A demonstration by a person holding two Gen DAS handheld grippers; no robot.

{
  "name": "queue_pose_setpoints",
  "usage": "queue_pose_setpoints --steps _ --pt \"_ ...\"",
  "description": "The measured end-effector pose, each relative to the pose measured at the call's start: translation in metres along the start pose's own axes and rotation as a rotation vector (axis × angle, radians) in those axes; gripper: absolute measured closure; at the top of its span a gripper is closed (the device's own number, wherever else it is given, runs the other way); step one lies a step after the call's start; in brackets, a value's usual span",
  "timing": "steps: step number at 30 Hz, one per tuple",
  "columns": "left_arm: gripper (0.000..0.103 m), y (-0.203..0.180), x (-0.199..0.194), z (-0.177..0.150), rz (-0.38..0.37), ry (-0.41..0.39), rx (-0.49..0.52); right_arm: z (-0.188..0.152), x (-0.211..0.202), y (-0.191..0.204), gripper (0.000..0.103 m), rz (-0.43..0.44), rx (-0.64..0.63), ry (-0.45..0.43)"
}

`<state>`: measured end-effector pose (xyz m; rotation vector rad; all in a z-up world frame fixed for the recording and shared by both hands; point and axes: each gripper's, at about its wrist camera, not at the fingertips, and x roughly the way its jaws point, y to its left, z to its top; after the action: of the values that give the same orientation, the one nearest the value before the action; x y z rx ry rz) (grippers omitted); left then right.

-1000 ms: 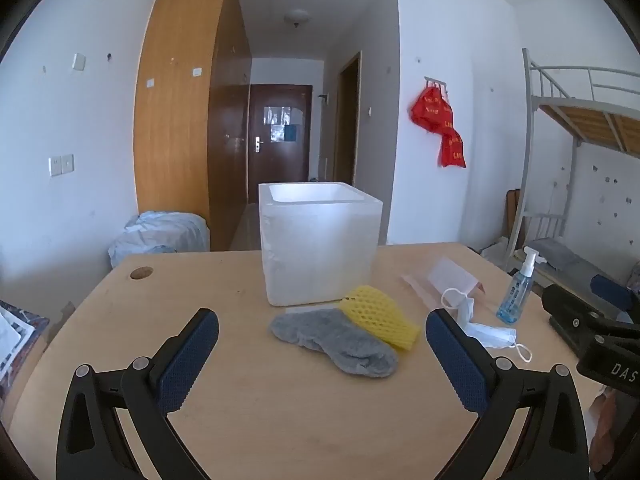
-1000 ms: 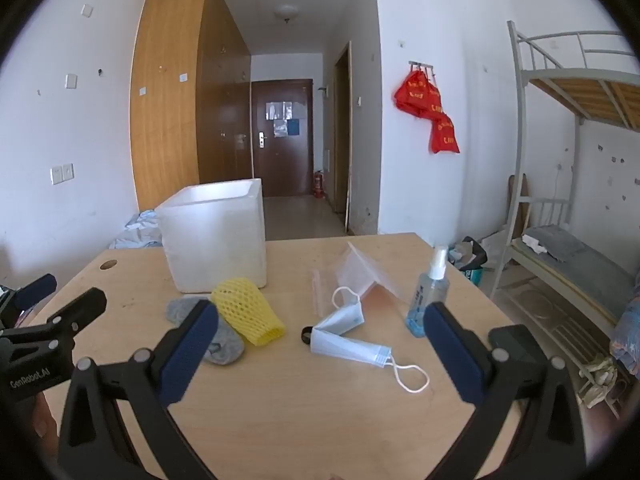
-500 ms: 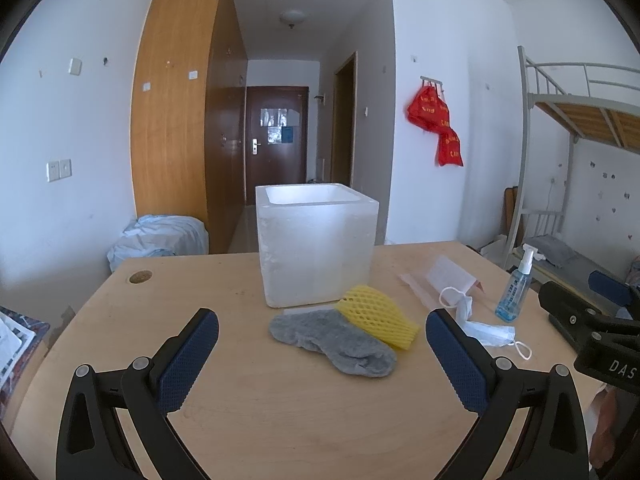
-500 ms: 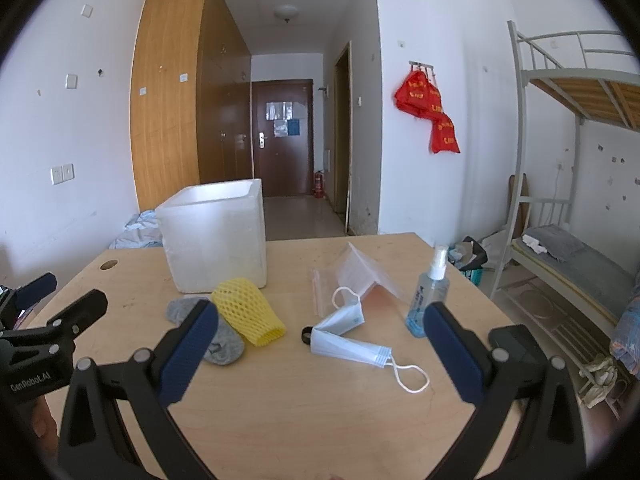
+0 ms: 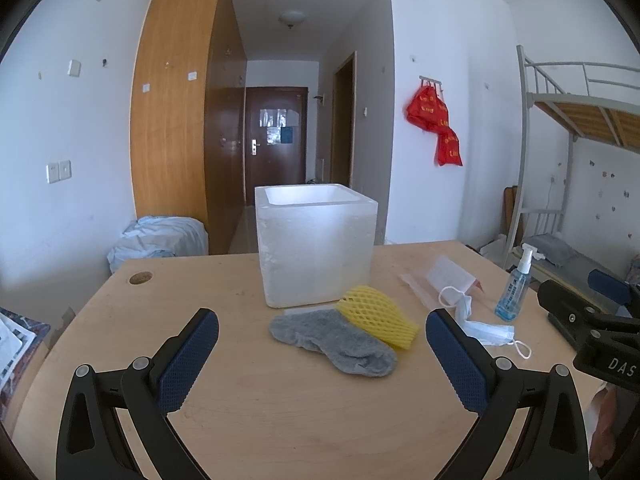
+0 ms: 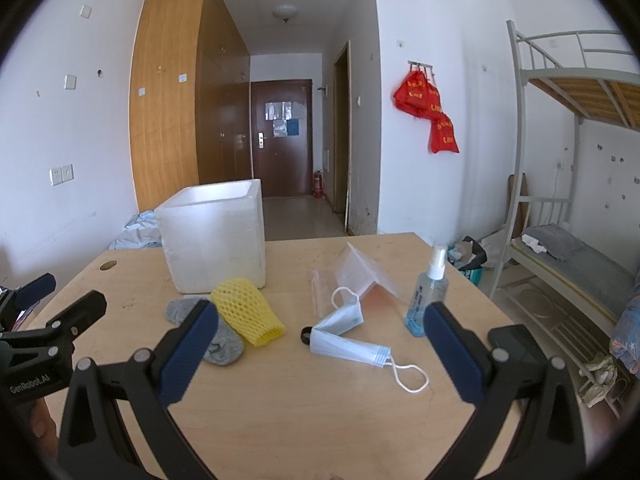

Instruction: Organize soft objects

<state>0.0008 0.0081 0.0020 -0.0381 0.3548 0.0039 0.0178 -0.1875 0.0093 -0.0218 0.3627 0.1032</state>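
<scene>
A grey sock lies on the wooden table in front of a white foam box. A yellow foam net sleeve lies partly over the sock. Two blue face masks lie to the right. My left gripper is open and empty, above the table before the sock. My right gripper is open and empty, above the table near the masks.
A clear spray bottle and a clear plastic zip bag stand right of the masks. A black device lies near the table's right edge. A bunk bed stands at the right.
The left gripper has risen slightly, so the table scene sits a little lower and farther. The right gripper has barely moved. Both stay open.
</scene>
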Motion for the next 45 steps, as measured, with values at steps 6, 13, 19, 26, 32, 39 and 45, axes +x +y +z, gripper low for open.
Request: queue_pose_setpoints --steps 6,13,19,26,32,39,45 --pt "0.000 -0.001 -0.001 0.000 -0.002 -0.002 0.001 -0.001 0.000 0.000 0.000 0.001 -0.004 0.001" --pt "0.000 -0.001 -0.002 0.000 0.001 -0.003 0.002 -0.001 0.000 0.000 0.000 0.004 -0.002 0.001" --pt "0.000 -0.001 -0.002 0.001 0.001 -0.004 0.003 -0.001 -0.001 0.000 0.000 0.000 -0.001 -0.002" --pt "0.000 -0.003 -0.003 0.001 0.000 -0.007 0.008 -0.001 -0.001 -0.001 0.000 0.001 0.000 -0.003" --pt "0.000 -0.003 -0.004 0.001 0.002 -0.006 0.009 -0.001 -0.003 -0.002 0.000 0.000 -0.003 -0.007" --pt "0.000 -0.003 -0.002 0.002 0.007 -0.003 -0.002 -0.001 -0.003 -0.002 0.000 0.004 0.001 -0.007" --pt "0.000 -0.005 0.007 0.006 0.007 0.029 0.006 0.000 0.002 -0.002 0.000 0.019 0.002 0.013"
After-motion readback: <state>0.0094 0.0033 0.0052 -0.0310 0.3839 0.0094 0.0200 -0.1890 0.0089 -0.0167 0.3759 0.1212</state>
